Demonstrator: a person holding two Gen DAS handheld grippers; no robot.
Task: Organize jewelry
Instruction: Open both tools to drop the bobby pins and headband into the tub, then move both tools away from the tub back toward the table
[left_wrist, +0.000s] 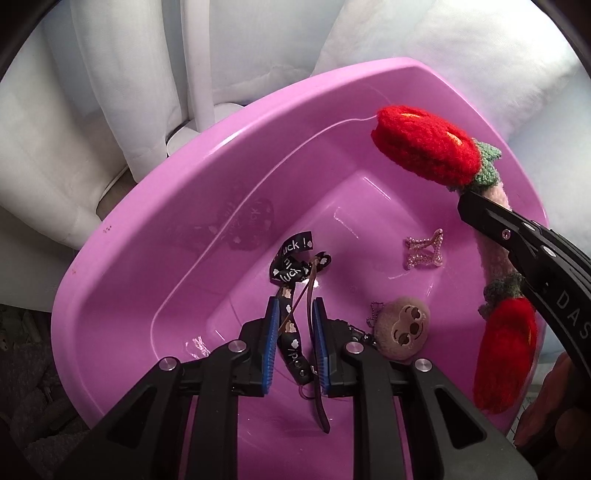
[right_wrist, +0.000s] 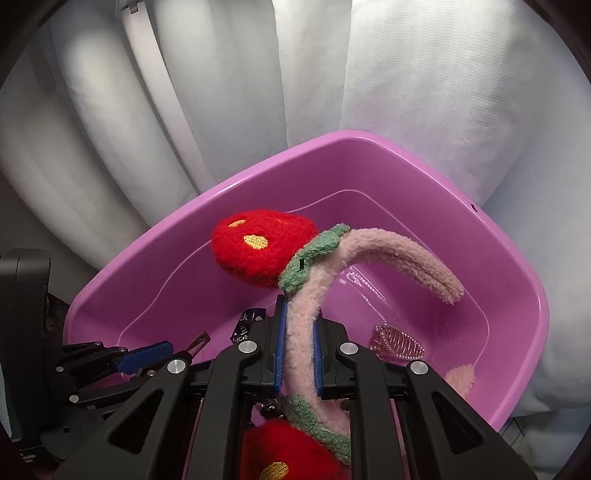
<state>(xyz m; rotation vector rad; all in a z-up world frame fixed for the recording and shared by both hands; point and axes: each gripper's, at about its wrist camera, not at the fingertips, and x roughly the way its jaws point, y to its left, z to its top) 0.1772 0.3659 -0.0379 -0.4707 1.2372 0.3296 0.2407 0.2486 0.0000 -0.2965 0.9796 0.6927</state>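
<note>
The left claw (left_wrist: 293, 325) hangs over the purple basin (left_wrist: 155, 206), pads slightly apart with a black "luck" ribbon (left_wrist: 290, 266) and a thin brown strap (left_wrist: 318, 402) lying loose between them. Just right of it sit a plush sloth charm (left_wrist: 402, 330) and a beaded hair clip (left_wrist: 424, 254). The right claw (right_wrist: 298, 345) is clamped on the pink fuzzy strawberry headband (right_wrist: 391, 251), held above the basin.

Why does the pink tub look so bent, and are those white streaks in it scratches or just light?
Left wrist view: the fisheye lens bows the tub rim and darkens the corners; the white streaks on its floor are glare, and the ribbon reflects faintly on the wall. Right wrist view: same bending, glare beside the headband, sharp focus throughout, soft shadows only.
</note>
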